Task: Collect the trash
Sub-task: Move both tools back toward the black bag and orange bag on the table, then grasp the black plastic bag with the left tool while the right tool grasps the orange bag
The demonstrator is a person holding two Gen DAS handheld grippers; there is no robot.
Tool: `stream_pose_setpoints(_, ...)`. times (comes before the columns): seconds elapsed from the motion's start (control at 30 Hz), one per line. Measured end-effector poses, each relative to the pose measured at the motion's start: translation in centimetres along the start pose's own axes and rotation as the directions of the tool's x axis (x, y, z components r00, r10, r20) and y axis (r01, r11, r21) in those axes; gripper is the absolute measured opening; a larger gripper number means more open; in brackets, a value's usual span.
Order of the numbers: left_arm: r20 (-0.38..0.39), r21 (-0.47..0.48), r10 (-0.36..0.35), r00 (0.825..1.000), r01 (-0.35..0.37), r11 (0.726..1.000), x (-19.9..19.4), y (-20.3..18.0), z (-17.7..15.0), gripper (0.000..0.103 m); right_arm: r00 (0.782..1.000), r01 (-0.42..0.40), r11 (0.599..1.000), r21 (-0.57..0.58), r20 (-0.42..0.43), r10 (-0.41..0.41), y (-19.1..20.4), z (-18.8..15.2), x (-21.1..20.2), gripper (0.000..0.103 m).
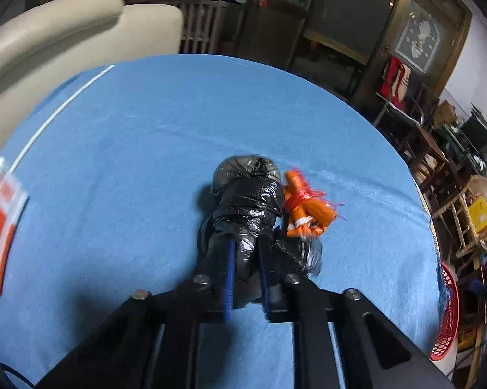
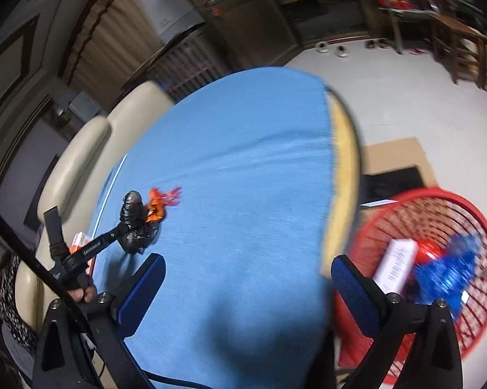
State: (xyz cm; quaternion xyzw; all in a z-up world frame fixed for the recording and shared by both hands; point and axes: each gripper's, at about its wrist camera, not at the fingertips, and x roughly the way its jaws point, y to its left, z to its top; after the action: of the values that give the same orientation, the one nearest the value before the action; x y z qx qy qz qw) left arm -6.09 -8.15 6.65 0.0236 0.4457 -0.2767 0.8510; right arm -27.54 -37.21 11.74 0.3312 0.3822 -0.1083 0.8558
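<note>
The left gripper [image 1: 246,259] sits nearest the lens, its two blue-padded fingers [image 1: 229,278] clamped on the near end of one black plastic bundle [image 1: 248,201]. The bundle lies on the blue tablecloth [image 1: 129,162], long axis running away from the camera, its rounded end far. One orange bundle [image 1: 305,207] touches its right side. The right gripper [image 2: 248,278] stands wide open and empty above the table's right edge. One red basket [image 2: 438,214] on the floor holds a white box [image 2: 397,267] and blue wrapping [image 2: 451,272].
</note>
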Motion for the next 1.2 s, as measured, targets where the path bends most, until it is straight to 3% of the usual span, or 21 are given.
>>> stream_pose_setpoints(0.17, -0.005, -0.047, 0.015, 1.000, -0.015, 0.999, -1.5, 1.7, -0.9, 0.015, 0.998, -0.051, 0.990, -0.128, -0.052, 0.045, 5.5, 2.5, 5.7, 0.103)
stream_pose_setpoints(0.23, -0.006, -0.075, 0.013, 1.000, -0.014, 0.997, -1.6, 2.2, -0.8, 0.039, 0.995, -0.075, 0.982, -0.171, -0.077, 0.062, 7.9, 3.6, 8.3, 0.103)
stream_pose_setpoints(0.27, 0.003, -0.092, 0.006, 1.000, -0.006, 0.996, -1.7, 2.5, -0.7, 0.065, 0.994, -0.084, 0.981, -0.176, -0.085, 0.069, 8.6, 3.9, 9.0, 0.103)
stream_pose_setpoints(0.3, 0.025, -0.108, -0.003, 1.000, 0.006, 0.994, -2.0, 2.7, -0.6, 0.082, 0.992, -0.097, 0.979, -0.180, -0.092, 0.082, 9.4, 4.1, 9.7, 0.103)
stream_pose_setpoints(0.33, 0.051, -0.119, -0.013, 0.999, 0.019, 0.993, -2.4, 2.6, -0.3, 0.083, 0.991, -0.108, 0.977, -0.184, -0.095, 0.092, 10.0, 4.3, 10.1, 0.103)
stream_pose_setpoints(0.4, 0.067, -0.117, -0.035, 0.997, 0.043, 0.992, -2.2, 2.2, 0.3, 0.083, 0.990, -0.118, 0.973, -0.197, -0.102, 0.099, 10.6, 4.0, 10.7, 0.103)
stream_pose_setpoints(0.63, -0.002, -0.030, -0.041, 0.999, 0.041, 0.999, 2.0, -0.5, 2.0, 0.083, 0.990, -0.092, 0.984, -0.155, -0.122, 0.073, 10.1, 4.0, 12.1, 0.103)
stream_pose_setpoints(0.67, -0.031, -0.026, -0.027, 0.999, 0.027, 0.999, 2.9, -0.5, 1.8, 0.070, 0.989, -0.092, 0.985, -0.145, -0.126, 0.074, 10.0, 4.2, 12.3, 0.103)
stream_pose_setpoints(0.7, -0.060, -0.038, -0.020, 0.998, 0.018, 0.999, 3.6, -0.2, 1.6, 0.036, 0.989, -0.093, 0.986, -0.140, -0.127, 0.075, 10.0, 4.3, 12.5, 0.103)
stream_pose_setpoints(0.77, -0.072, -0.075, -0.048, 0.996, 0.043, 0.996, 4.1, 0.6, 1.0, 0.038, 0.988, -0.100, 0.985, -0.143, -0.128, 0.082, 10.5, 4.9, 13.1, 0.103)
stream_pose_setpoints(0.93, -0.064, -0.059, -0.009, 0.998, 0.005, 0.998, 3.3, 0.9, -0.2, 0.036, 0.980, -0.137, 0.973, -0.185, -0.171, 0.105, 13.3, 5.9, 16.2, 0.103)
stream_pose_setpoints(1.1, -0.050, -0.107, 0.030, 0.998, -0.035, 0.994, 1.7, 2.0, -1.8, 0.036, 0.976, -0.097, 0.963, -0.250, -0.213, 0.043, 16.3, 5.9, 20.4, 0.103)
stream_pose_setpoints(1.13, -0.047, -0.113, 0.033, 0.998, -0.038, 0.993, 1.2, 2.3, -1.9, 0.036, 0.976, -0.088, 0.959, -0.268, -0.217, 0.029, 16.8, 5.8, 21.0, 0.097)
stream_pose_setpoints(1.2, -0.041, -0.122, 0.040, 0.998, -0.045, 0.991, 0.6, 2.4, -2.2, 0.036, 0.972, -0.056, 0.941, -0.333, -0.233, -0.024, 18.0, 5.2, 22.2, 0.075)
